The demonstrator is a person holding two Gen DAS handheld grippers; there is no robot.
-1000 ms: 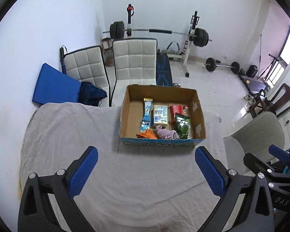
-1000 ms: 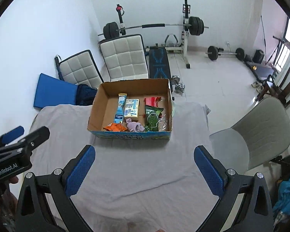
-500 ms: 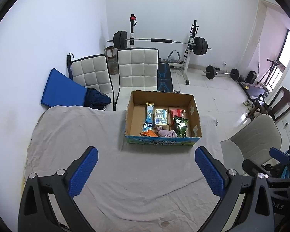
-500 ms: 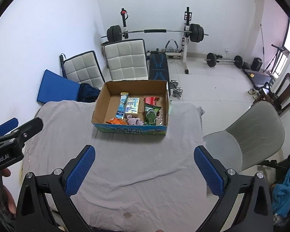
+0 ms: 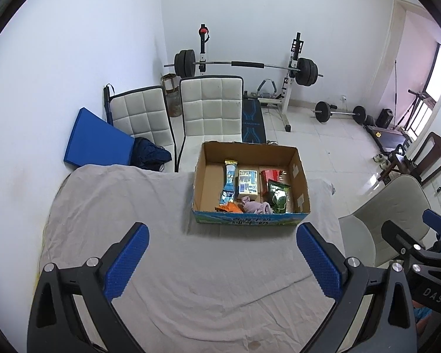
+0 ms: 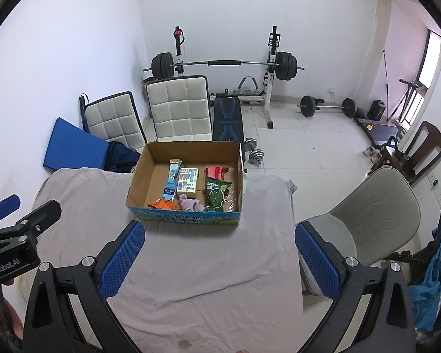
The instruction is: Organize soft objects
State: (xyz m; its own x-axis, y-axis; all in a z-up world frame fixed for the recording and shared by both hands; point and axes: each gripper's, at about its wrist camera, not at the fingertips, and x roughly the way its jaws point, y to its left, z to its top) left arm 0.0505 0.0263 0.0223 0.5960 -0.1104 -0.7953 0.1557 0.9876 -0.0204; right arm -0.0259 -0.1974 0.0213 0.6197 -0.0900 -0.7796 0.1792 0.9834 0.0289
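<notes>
An open cardboard box [image 5: 301, 182] [image 6: 138, 179] sits at the far side of a table under a grey cloth [image 5: 138, 206] [image 6: 264, 235]. It holds a pale purple cloth [image 5: 257, 207] [image 6: 191, 204], an orange packet [image 5: 227, 207] [image 6: 161, 205], a blue snack bag [image 5: 229, 181] [image 6: 172, 182], a green bag [image 5: 277, 195] [image 6: 216, 195], a red packet [image 5: 270, 173] and a small carton [image 5: 247, 181] [image 6: 186, 181]. My left gripper [image 5: 222, 261] and right gripper [image 6: 220, 260] are both open and empty, high above the near part of the table.
Two white padded chairs [image 5: 210, 108] and a blue mat [image 5: 95, 142] stand behind the table. A grey chair [image 6: 376, 209] is at the right. A barbell rack [image 6: 223, 64] and weights stand at the back wall. The table edge runs along the right.
Both grippers have risen and drawn back from the box, which looks smaller and farther away. Both stay open and empty.
</notes>
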